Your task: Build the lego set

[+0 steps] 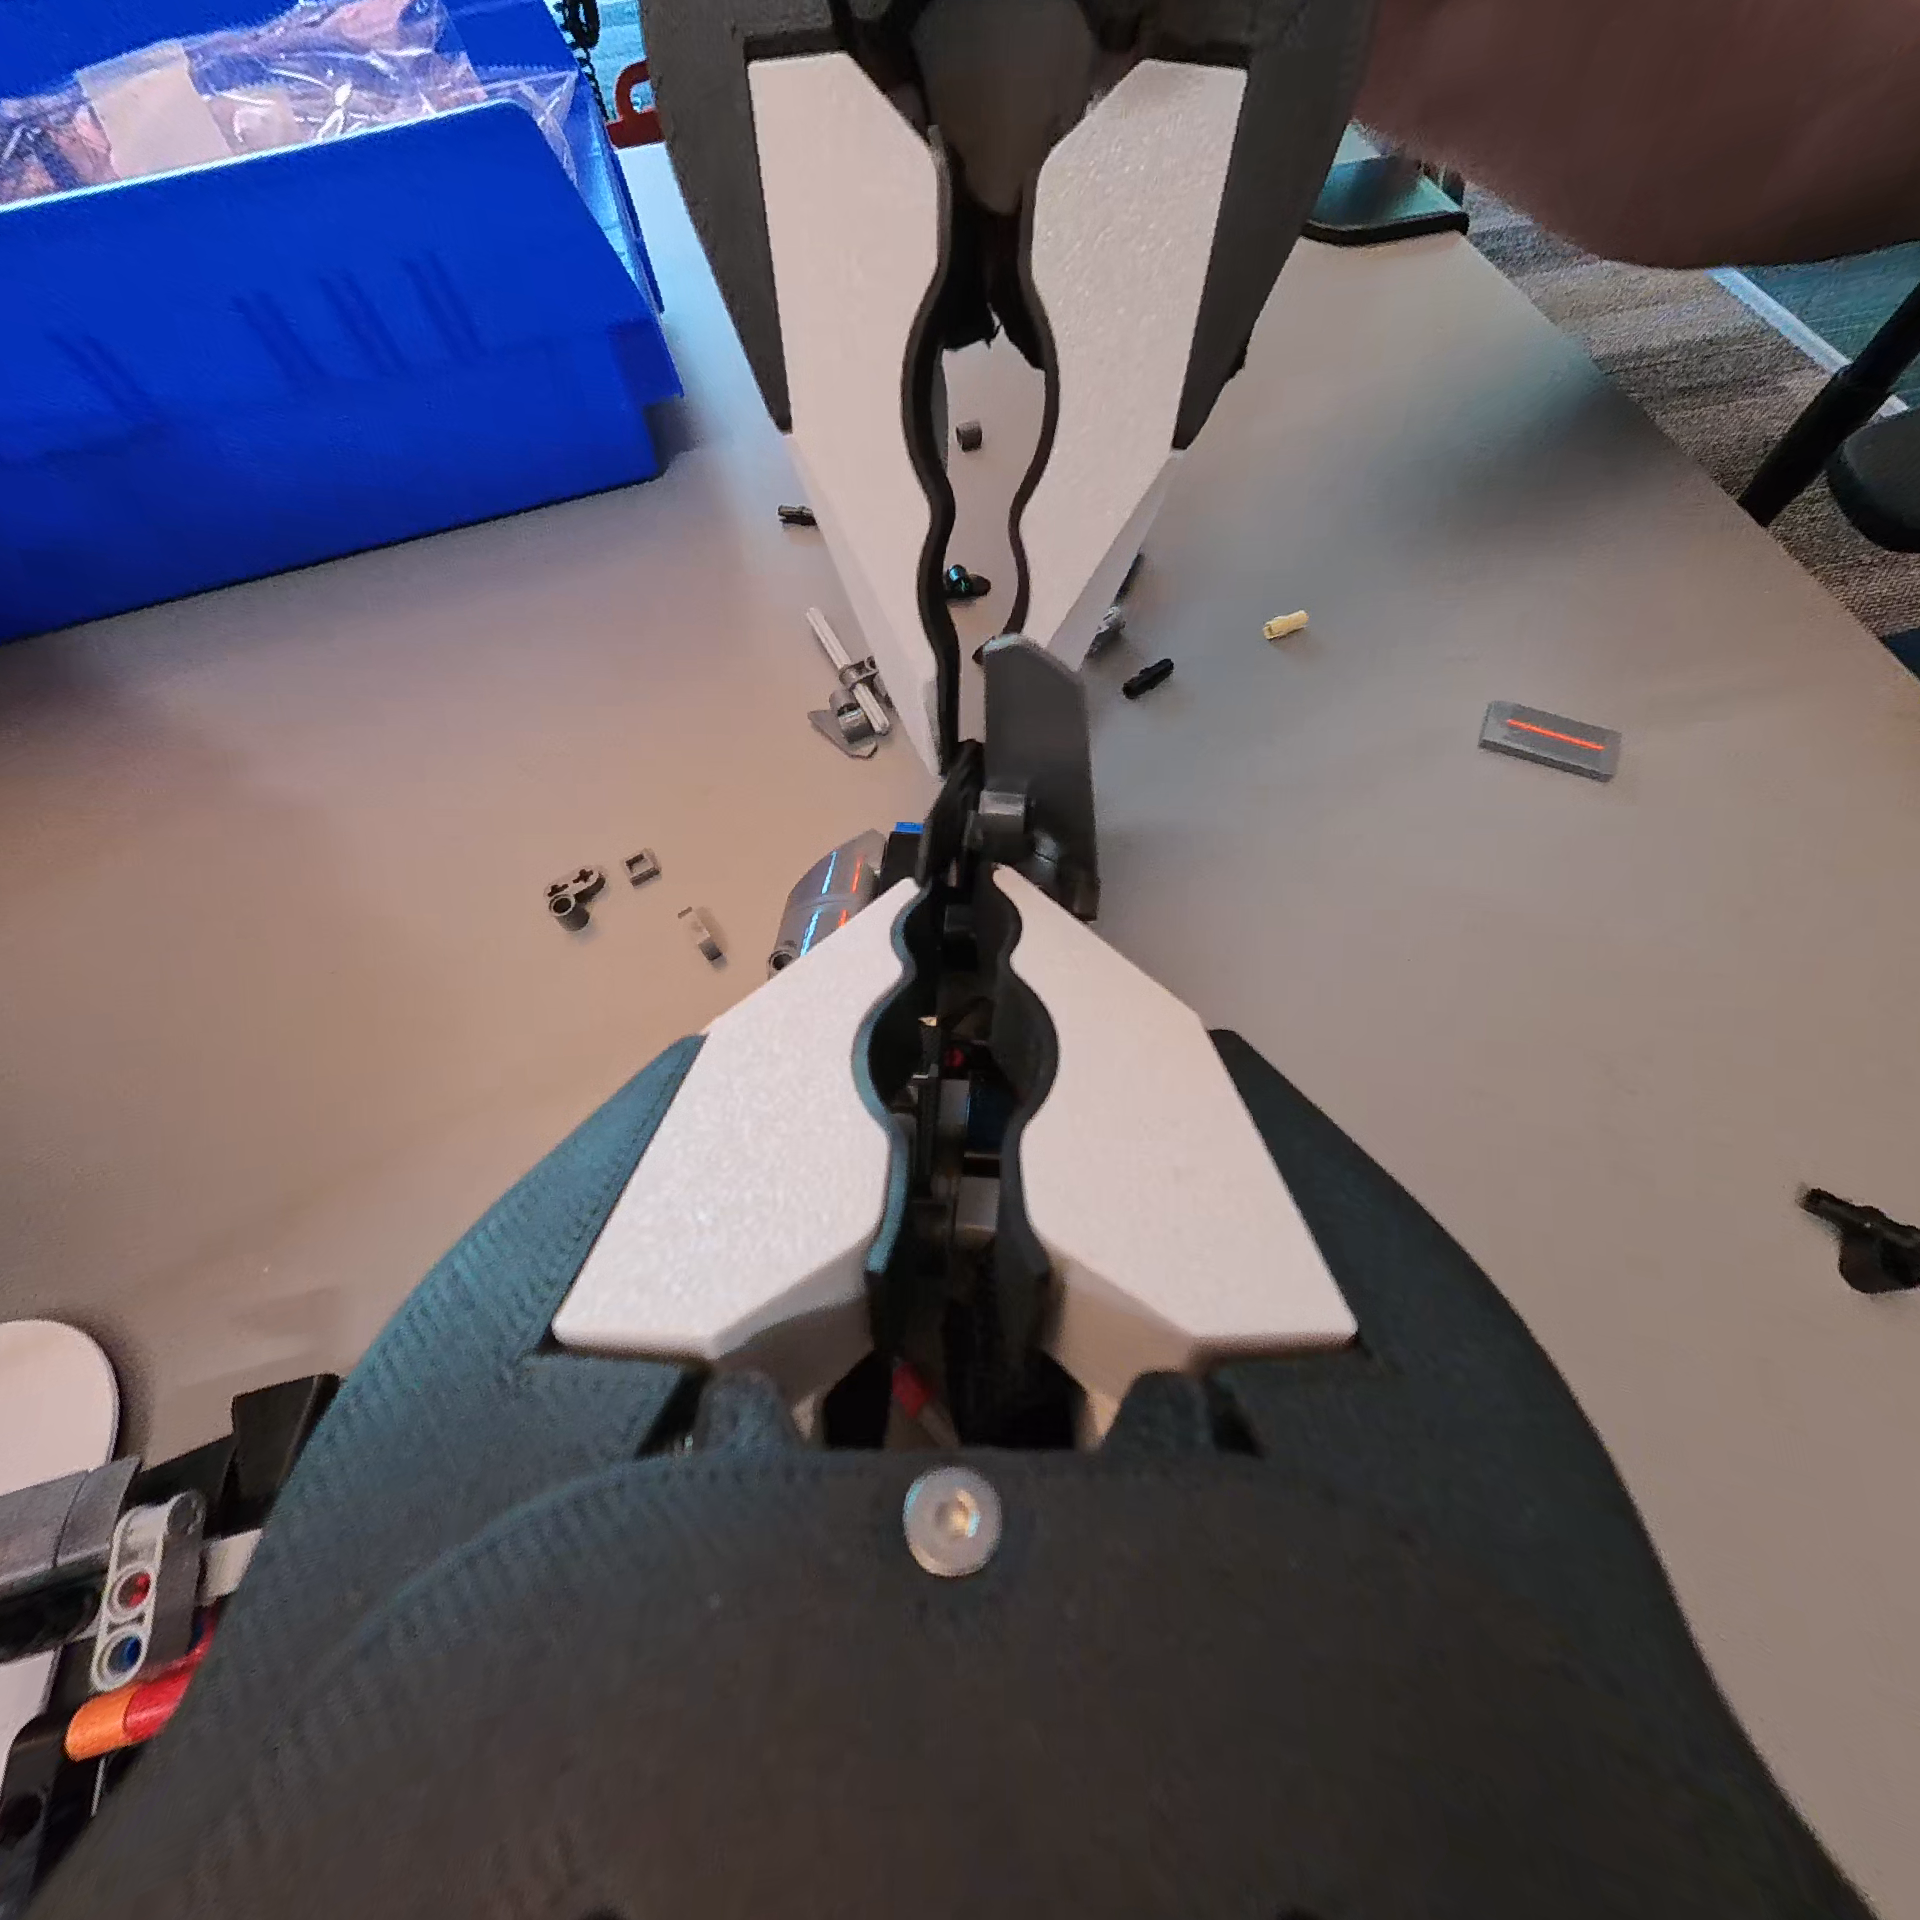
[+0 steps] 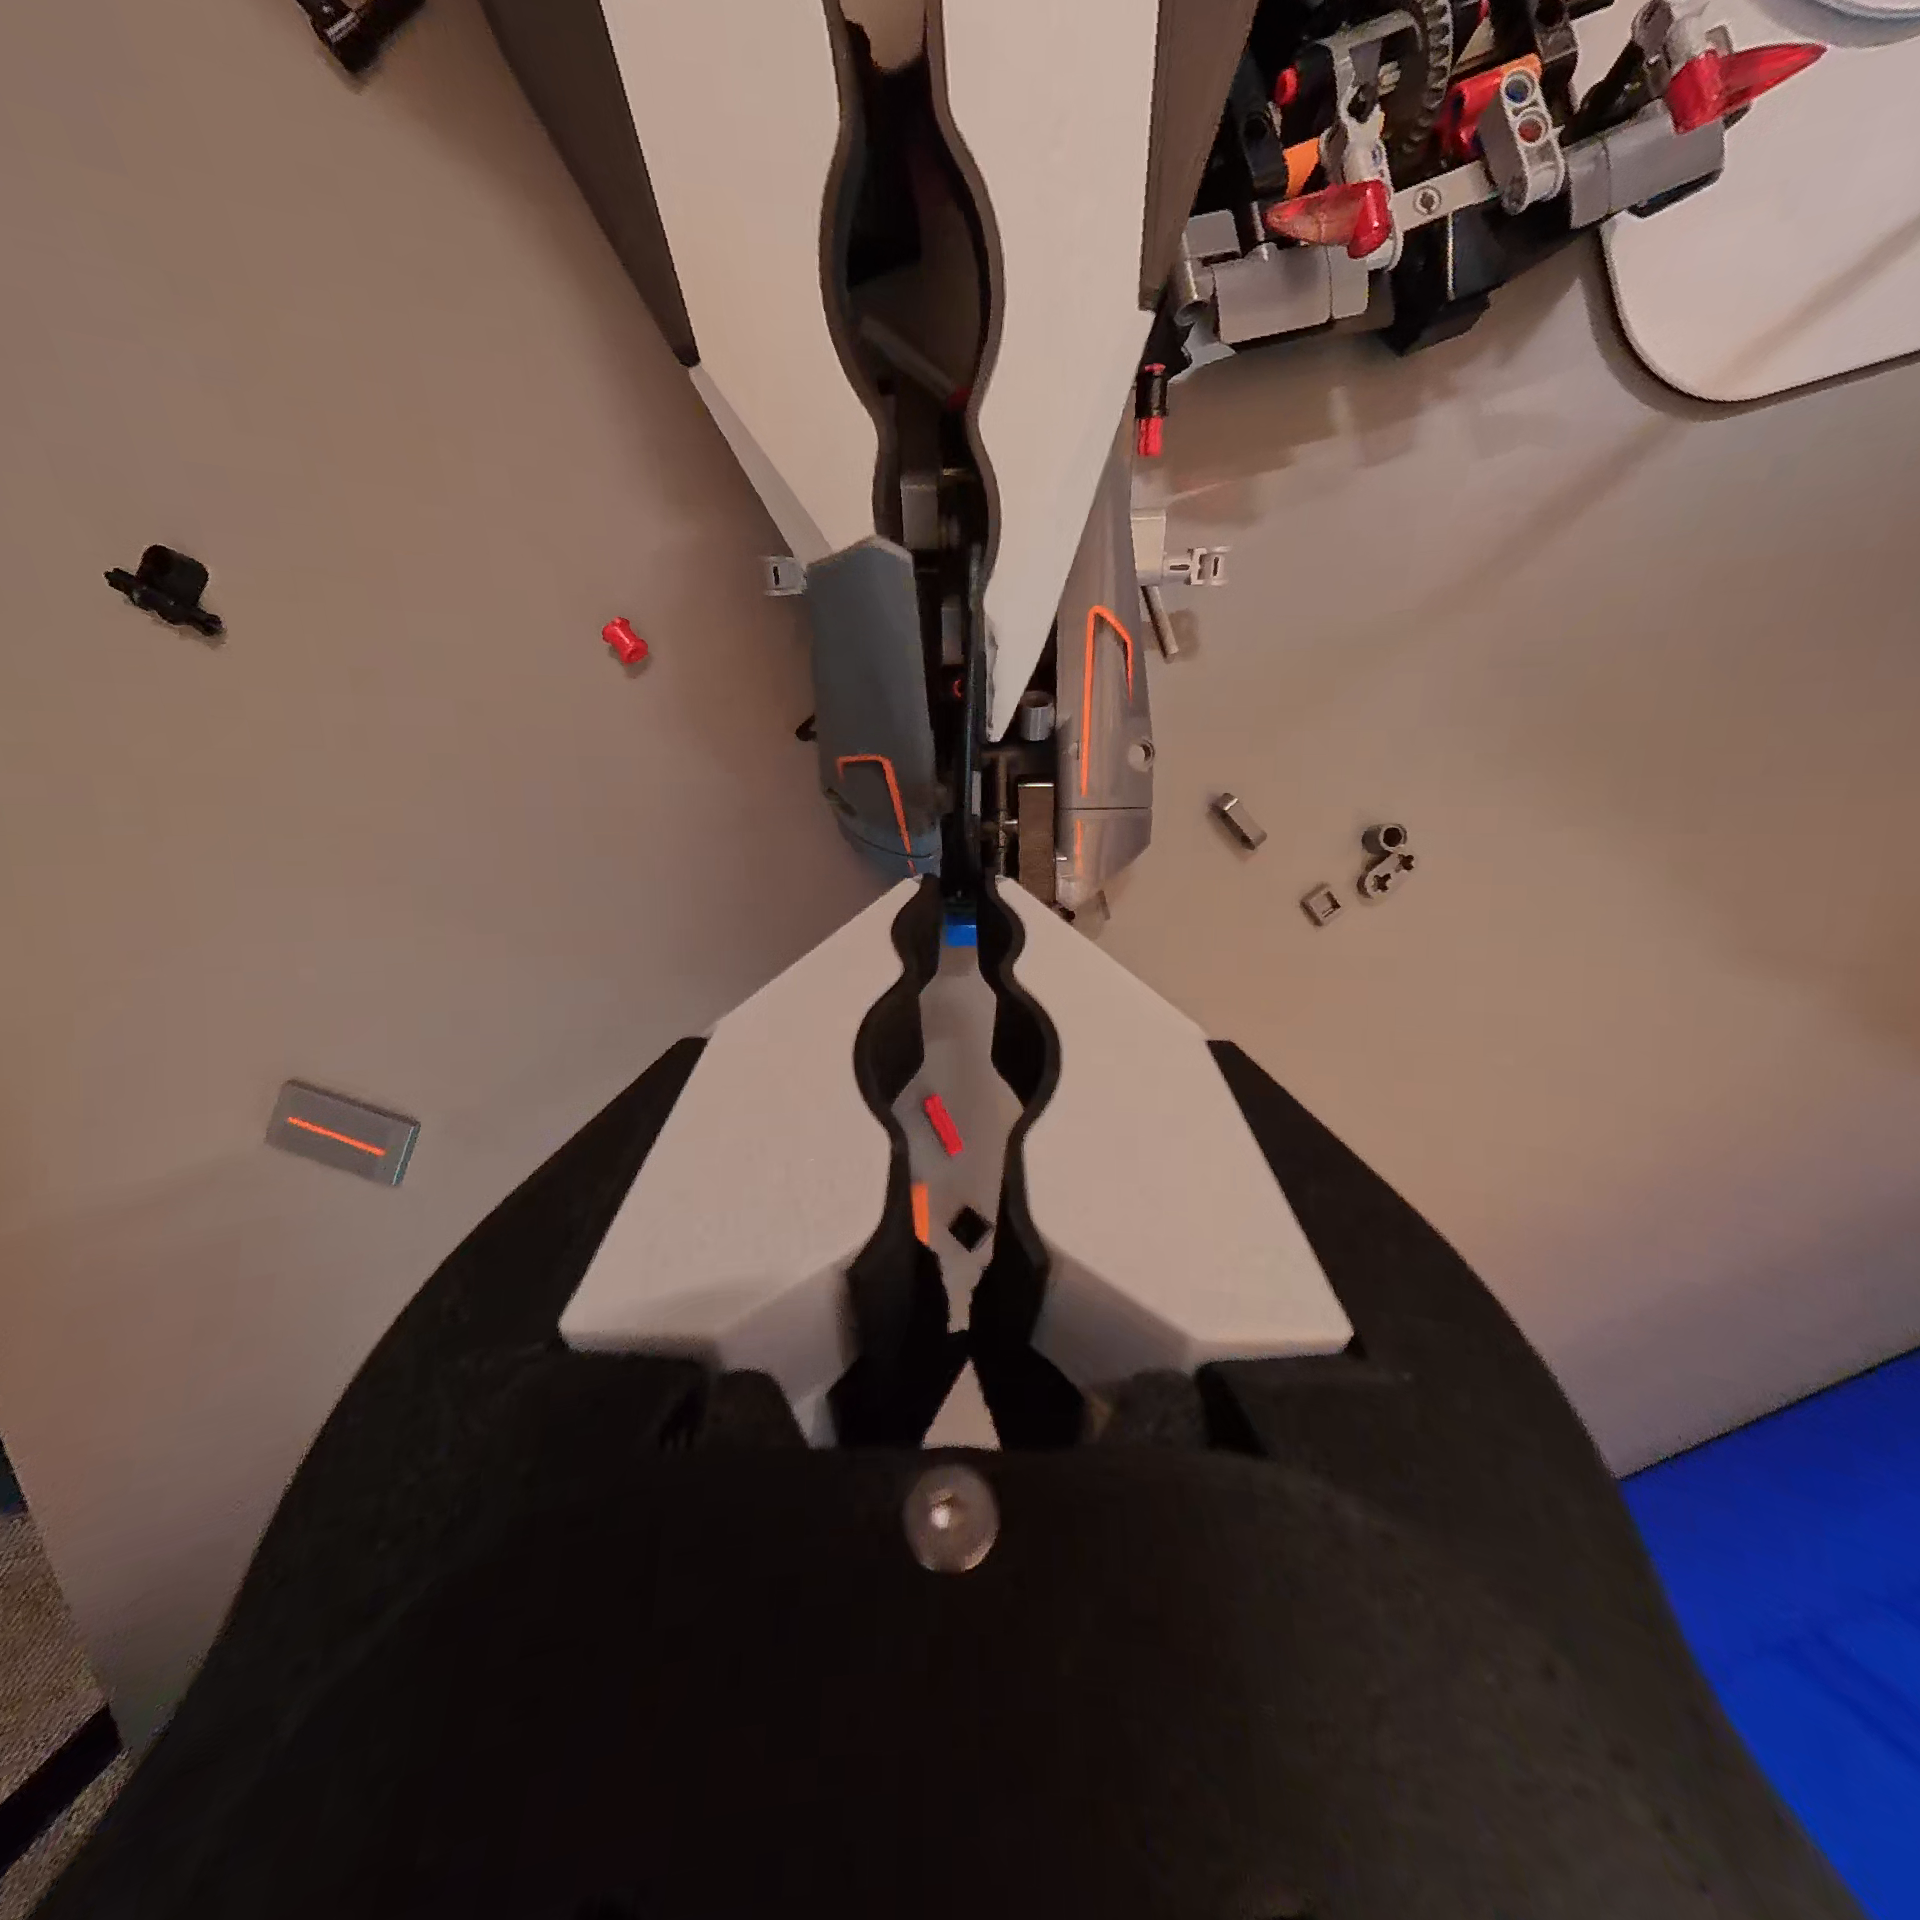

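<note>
A: Status on the lego set?

B: Mid-build. Left tool (image 1: 951,894) is clamped nearly shut on a small sub-assembly (image 1: 966,1049): black beams, blue and grey bits, with a dark grey panel (image 1: 1039,769) sticking out past the tips. Right tool (image 2: 951,894) comes in from the opposite side, tip to tip, jaws almost closed on the same sub-assembly's end, at a blue piece (image 2: 961,932). Whether it's truly pinching or just touching, I can't tell.

A: So both on 1 part?

B: Looks like it, held just above the table (image 1: 1351,935). In the right wrist view it carries 2 grey curved panels with orange stripes (image 2: 878,717).

A: Main model?

B: Bigger chunk (image 2: 1455,166) sits at the table edge: grey beams, gears, red translucent pieces. Partly built, separate from the held part.

A: What's left?

B: My read: plenty. Loose parts are scattered around: a grey striped tile (image 1: 1548,740), a red bush (image 2: 624,638), black pins (image 1: 1147,677), a yellow connector (image 1: 1285,624), a grey axle piece (image 1: 852,691). The blue bin (image 1: 312,364) holds bagged parts. The sub-assembly isn't yet joined to the main model.
</note>
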Available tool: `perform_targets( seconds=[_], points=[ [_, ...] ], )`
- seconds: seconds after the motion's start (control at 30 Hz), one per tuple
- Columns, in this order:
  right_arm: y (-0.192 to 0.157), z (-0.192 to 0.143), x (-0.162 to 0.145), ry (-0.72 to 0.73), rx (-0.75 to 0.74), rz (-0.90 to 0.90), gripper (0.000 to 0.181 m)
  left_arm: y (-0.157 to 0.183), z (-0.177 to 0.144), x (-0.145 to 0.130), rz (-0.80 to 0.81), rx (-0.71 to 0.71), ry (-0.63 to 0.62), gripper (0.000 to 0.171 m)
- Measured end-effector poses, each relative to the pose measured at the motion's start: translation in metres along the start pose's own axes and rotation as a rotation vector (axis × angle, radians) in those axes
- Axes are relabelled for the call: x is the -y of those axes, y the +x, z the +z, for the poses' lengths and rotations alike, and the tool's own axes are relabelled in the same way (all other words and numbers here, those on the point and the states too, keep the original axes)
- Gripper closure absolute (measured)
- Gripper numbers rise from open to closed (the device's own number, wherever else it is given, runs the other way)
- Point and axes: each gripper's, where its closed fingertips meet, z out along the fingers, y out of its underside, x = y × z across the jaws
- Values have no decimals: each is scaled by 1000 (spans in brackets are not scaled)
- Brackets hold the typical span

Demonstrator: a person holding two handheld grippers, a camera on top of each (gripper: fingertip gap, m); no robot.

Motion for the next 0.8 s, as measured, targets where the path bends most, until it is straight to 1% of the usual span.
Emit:
perform_targets(
  seconds=[0.2, 0.37, 0.53, 0.57, 0.6, 0.63, 0.67, 0.7, 0.73, 0.77, 0.8],
  points=[
    [-1, 0, 1, -67, -5, -18, 177, 0, 0, 0, 5, 2, -5, 168],
    [4, 0, 0, -141, -44, -56, 177, -2, 1, 0, 21, 11, -17, 168],
    [7, 1, -1, -180, -60, -88, 177, 2, 2, 2, 8, -11, -6, 169],
    [3, 4, 1, -172, -39, -95, 177, 3, 3, 4, 9, -15, 7, 171],
    [-4, 9, 6, -147, -2, -95, 177, 6, 0, 16, -8, -36, 72, 171],
    [-5, 13, 7, -160, -4, -94, 178, 8, 0, 20, -30, -55, 79, 171],
    [3, 16, 2, -206, -56, -116, 177, 3, 4, 12, 21, 1, 13, 171],
    [-1, 19, 2, -200, -30, -111, 177, 3, 5, 7, 49, 19, -19, 171],
    [-3, 19, 2, -182, -11, -102, 177, 6, 6, 8, 5, -15, -9, 171],
    [-2, 19, 2, -169, -25, -88, 177, 6, 4, 7, -21, -29, -4, 171],
    [0, 17, 2, -166, -38, -80, 177, 2, 3, 5, -18, -19, -3, 171]
  ],
)
